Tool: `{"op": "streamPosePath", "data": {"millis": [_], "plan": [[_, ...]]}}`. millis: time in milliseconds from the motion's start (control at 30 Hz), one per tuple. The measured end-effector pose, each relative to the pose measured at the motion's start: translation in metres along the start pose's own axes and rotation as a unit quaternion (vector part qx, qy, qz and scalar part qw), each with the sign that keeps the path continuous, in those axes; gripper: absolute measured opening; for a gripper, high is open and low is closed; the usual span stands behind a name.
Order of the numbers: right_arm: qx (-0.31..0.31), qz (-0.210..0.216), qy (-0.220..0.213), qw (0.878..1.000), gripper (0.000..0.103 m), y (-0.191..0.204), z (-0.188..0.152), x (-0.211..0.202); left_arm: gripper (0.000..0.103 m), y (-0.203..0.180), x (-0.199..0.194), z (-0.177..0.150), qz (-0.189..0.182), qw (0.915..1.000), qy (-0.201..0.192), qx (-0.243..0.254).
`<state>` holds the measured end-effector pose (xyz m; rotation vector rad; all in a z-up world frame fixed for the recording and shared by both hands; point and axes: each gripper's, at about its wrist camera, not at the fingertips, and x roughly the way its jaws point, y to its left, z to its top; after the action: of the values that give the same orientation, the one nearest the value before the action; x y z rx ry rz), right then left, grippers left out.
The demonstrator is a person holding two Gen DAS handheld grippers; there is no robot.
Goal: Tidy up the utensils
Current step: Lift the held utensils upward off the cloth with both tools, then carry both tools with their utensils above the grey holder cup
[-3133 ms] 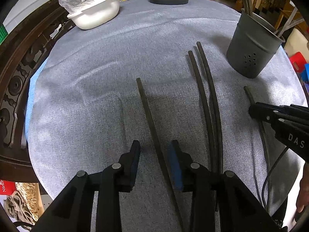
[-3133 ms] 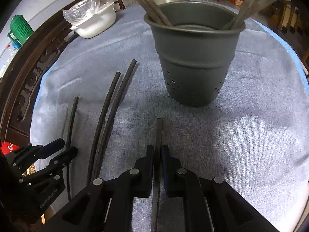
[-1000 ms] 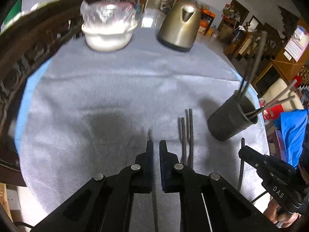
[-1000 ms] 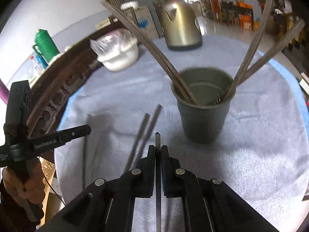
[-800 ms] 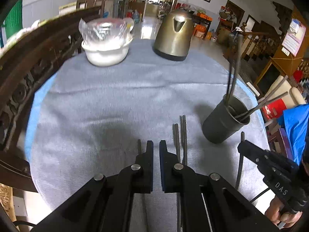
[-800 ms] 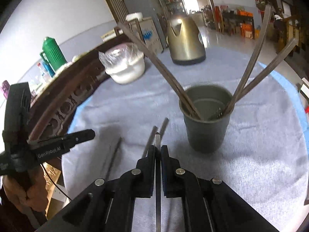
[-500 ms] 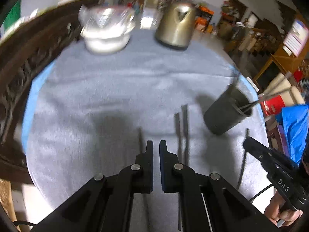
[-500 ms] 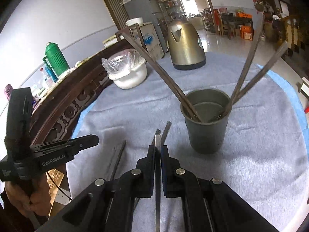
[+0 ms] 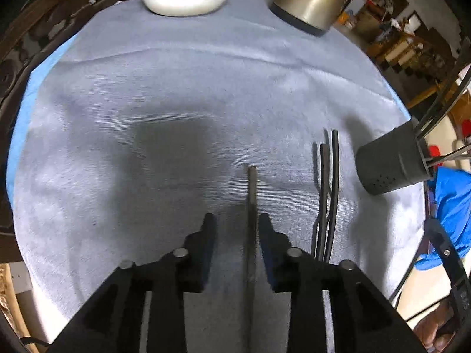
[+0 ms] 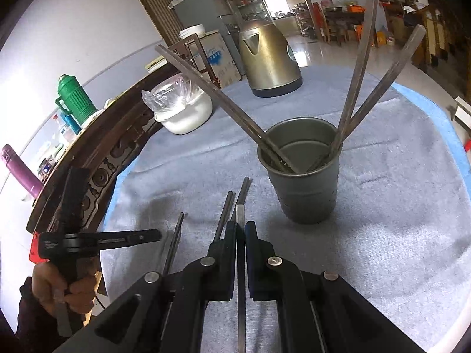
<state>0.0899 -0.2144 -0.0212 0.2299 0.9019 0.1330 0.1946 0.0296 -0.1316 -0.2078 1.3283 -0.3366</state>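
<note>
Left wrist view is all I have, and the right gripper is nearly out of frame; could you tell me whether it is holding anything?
Observer: Yes. The right gripper is shut on a single chopstick, whose tip points past the gripper toward the pair lying on the cloth.
Operator: Thank you. Could you also look inside the cup for me?
Observer: The grey cup stands upright. The left-leaning chopsticks and right-leaning chopsticks rest against opposite sides of its rim, so the middle of the opening is free.
</note>
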Motion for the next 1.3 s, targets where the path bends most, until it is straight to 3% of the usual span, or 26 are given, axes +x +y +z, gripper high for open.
{"op": "streamPosePath", "data": {"millis": [100, 300, 433, 567, 800, 1000, 1300], "plan": [[0.004, 0.001, -0.002, 1.000, 0.006, -0.003, 0.000, -0.002, 0.032, -0.007, 0.015, 0.004, 0.009, 0.9998, 0.017, 0.004], [0.012, 0.002, -0.006, 1.000, 0.006, -0.009, 0.000, -0.007, 0.032, -0.016, 0.018, 0.014, 0.021, 0.9997, 0.014, 0.006], [0.012, 0.006, -0.009, 1.000, 0.006, -0.010, 0.000, -0.009, 0.013, -0.030, 0.023, 0.018, 0.042, 0.9989, 0.005, 0.021], [0.012, 0.008, -0.012, 1.000, 0.006, -0.010, 0.000, -0.013, 0.006, -0.025, 0.020, 0.018, 0.028, 0.9995, -0.005, 0.013], [0.007, 0.009, -0.016, 1.000, 0.006, -0.007, -0.002, -0.019, 0.005, -0.015, -0.004, 0.008, 0.018, 0.9984, -0.053, -0.008], [0.005, 0.016, -0.025, 1.000, 0.006, -0.003, -0.003, -0.026, 0.005, -0.023, -0.050, -0.004, 0.006, 0.9932, -0.116, 0.000], [0.001, 0.057, -0.089, 0.994, 0.006, 0.002, 0.001, -0.056, 0.006, -0.039, -0.120, -0.018, -0.019, 0.9717, -0.235, 0.022]]}}
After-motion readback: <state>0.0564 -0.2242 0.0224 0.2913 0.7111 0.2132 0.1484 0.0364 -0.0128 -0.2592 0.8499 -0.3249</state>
